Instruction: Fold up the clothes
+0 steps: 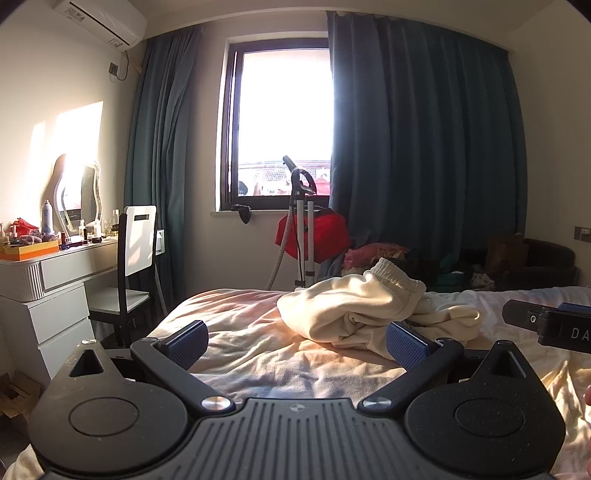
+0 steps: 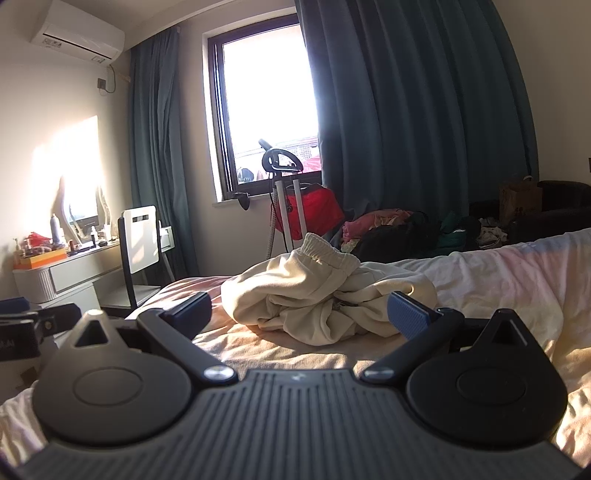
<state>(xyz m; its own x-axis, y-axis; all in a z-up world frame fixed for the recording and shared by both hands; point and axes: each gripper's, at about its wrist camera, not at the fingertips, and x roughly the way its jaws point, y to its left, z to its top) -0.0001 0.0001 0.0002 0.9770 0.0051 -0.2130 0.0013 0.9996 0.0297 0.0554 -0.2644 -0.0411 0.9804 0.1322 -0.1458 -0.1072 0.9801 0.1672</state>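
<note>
White wall-mounted air conditioner [image 1: 99, 22], upper left corner. White dressing table [image 1: 55, 273] with wavy-framed mirror [image 1: 79, 195], its top crowded with bottles and an orange box. White-backed chair with black frame [image 1: 135, 254], just beside the table. Teal curtains [image 1: 424, 147] either side of a dark-framed window [image 1: 280, 122]. Upright garment steamer with red board [image 1: 306, 229], below the window.

Bed with pale, wrinkled sheet [image 1: 251, 339], partly sunlit. Crumpled cream sweatpants with elastic waistband [image 1: 369, 306], lying in a heap on the bed, centre right.

Left gripper [image 1: 295, 343]: blue-padded jaws spread wide, nothing between them, short of the sweatpants. Right gripper [image 2: 299, 319]: jaws likewise spread wide, empty, near the heap.
</note>
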